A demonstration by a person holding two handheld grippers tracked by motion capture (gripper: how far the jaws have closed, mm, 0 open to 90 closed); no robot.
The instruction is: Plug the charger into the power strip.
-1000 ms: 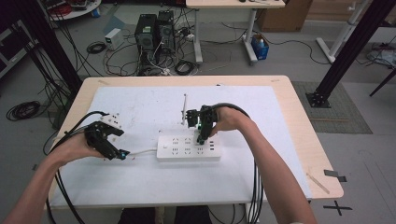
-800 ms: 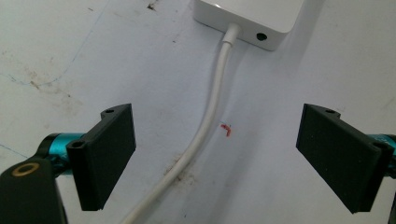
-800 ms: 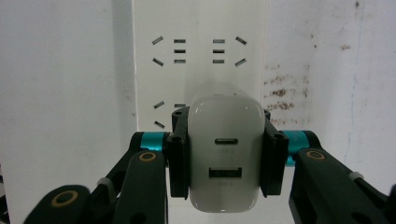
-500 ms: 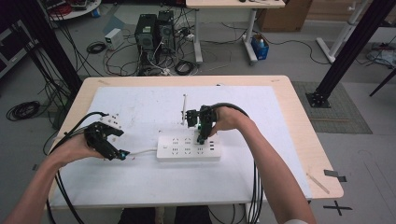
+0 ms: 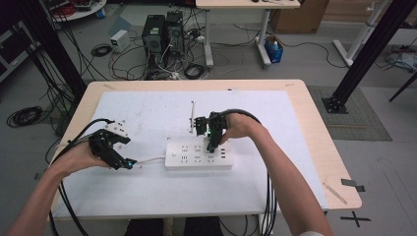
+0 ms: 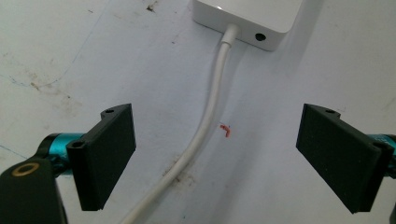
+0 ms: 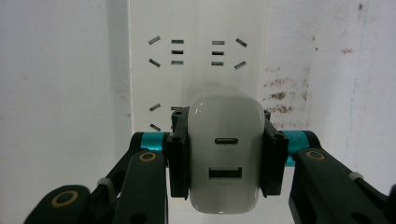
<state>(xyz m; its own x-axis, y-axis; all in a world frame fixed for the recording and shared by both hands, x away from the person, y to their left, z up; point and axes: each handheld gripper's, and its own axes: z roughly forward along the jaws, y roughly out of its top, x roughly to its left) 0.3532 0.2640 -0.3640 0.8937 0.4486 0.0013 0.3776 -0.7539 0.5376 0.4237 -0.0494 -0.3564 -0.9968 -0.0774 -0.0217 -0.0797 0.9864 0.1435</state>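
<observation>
Right gripper pinches white USB charger over power strip, mid-worktop | left gripper spread astride strip's cable | risk: tilted prongs miss slots, unheld strip slides.

My right gripper clamped on glossy white rounded plastic charger block, black pads pressing its two sides. Charger face toward camera: oval port above, rectangular port below. Under it, long white plastic power strip, socket slots in rows, running away up frame. Whether charger sits in socket, cannot tell. Strip lies on scuffed white table sheet, brown stains right.
</observation>
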